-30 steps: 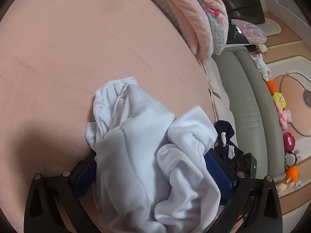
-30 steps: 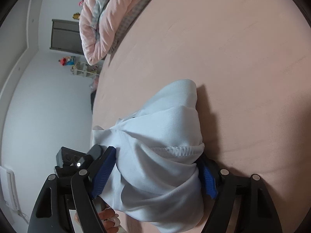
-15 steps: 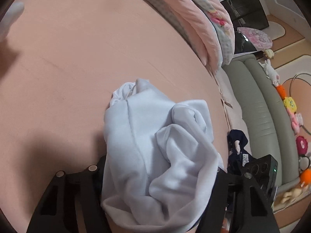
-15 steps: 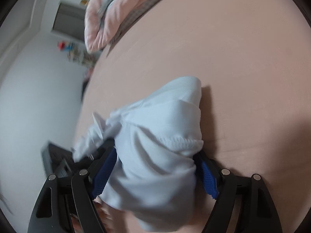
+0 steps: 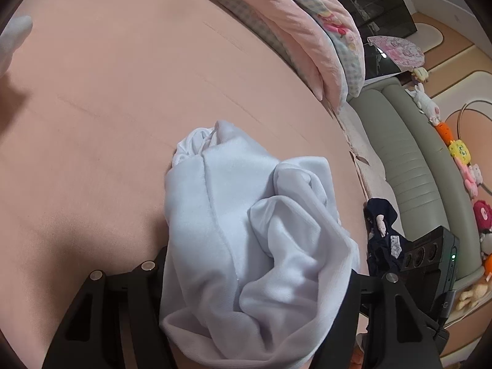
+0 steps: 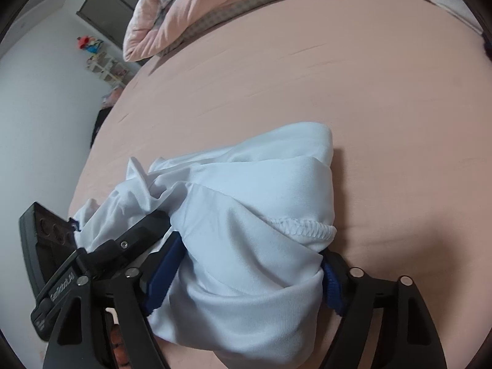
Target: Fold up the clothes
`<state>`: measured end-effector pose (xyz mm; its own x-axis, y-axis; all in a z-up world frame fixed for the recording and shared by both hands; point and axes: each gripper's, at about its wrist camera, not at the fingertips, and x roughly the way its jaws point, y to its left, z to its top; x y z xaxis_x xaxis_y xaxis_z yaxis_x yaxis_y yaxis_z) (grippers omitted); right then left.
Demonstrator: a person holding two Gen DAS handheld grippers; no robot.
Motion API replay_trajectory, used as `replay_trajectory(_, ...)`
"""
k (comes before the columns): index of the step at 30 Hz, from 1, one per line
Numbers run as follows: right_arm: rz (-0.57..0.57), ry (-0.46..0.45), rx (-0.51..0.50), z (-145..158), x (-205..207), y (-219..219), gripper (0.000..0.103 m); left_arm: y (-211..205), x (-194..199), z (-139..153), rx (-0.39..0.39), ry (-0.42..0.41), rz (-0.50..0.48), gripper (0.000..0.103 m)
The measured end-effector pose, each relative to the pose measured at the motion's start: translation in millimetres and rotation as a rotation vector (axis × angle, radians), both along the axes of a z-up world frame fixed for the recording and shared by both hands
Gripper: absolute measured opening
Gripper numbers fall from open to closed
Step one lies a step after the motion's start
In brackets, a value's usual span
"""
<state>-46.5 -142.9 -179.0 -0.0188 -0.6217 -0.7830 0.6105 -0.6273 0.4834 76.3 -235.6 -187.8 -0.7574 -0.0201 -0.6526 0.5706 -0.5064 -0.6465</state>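
A crumpled white garment (image 5: 233, 230) is bunched up over the pink bed sheet (image 5: 107, 107). In the left wrist view it fills the gap of my left gripper (image 5: 261, 261) and covers both fingertips; the gripper is shut on the bundle. In the right wrist view the same white garment (image 6: 255, 224), with a stitched hem showing, sits between the blue pads (image 6: 166, 270) of my right gripper (image 6: 249, 276), also shut on it. The two grippers are close together: the left gripper's black body (image 6: 123, 246) lies just left of the bundle.
A rolled pink duvet (image 5: 301, 30) lies along the far side of the bed. A dark navy garment (image 5: 384, 233) sits at the bed's right edge, beside a green padded frame (image 5: 409, 166) lined with plush toys (image 5: 458, 150). Something white (image 5: 15, 37) shows at the far left.
Both grippers have moved with the white bundle between them, and the right wrist view has swung round toward the duvet. A white shape has come into the left wrist view's left edge.
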Motion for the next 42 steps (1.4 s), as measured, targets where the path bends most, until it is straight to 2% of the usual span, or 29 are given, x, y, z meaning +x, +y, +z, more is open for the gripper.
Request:
replay_trajectory(1, -0.008, 0.009, 0.006, 0.5, 0.2, 0.1, 0.072, 1.5, -0.5, 0.6, -0.009, -0.003, 0.003, 0.064)
replay_trajectory(3, -0.006, 0.011, 0.006, 0.9, -0.6, 0.4, 0.057, 4.4, -1.5, 1.7, -0.026, -0.009, 0.008, 0.065)
replay_trajectory(5, 0.002, 0.003, 0.001, 0.7, -1.5, 0.1, 0.050, 7.4, -2.4, 2.8, -0.044, -0.015, 0.013, 0.066)
replay_trajectory(14, 0.012, -0.003, -0.031, 5.7, -3.0, 9.2, 0.041, 20.5, -4.7, 14.8, -0.104, -0.037, 0.020, 0.063)
replay_trajectory(17, 0.019, -0.002, -0.054, 11.9, -3.1, 16.6, 0.039, 25.1, -5.1, 22.4, -0.106, -0.032, 0.014, 0.063)
replay_trajectory(23, 0.012, 0.020, -0.064, 35.7, -2.2, 27.3, 0.039, 35.1, -8.7, 38.1, -0.038, -0.001, 0.008, 0.056)
replay_trajectory(28, 0.009, 0.042, -0.072, 59.6, -2.6, 42.7, 0.039, 47.9, -12.0, 61.9, -0.045, 0.023, -0.019, 0.056)
replay_trajectory(34, 0.007, 0.089, -0.073, 100.3, 2.3, 61.4, 0.039, 59.2, -15.3, 98.2, -0.061, 0.061, -0.056, 0.055)
replay_trajectory(42, 0.041, 0.189, -0.074, 156.4, 21.5, 51.6, 0.039, 51.6, 1.4, 141.3, -0.071, 0.126, -0.048, 0.056)
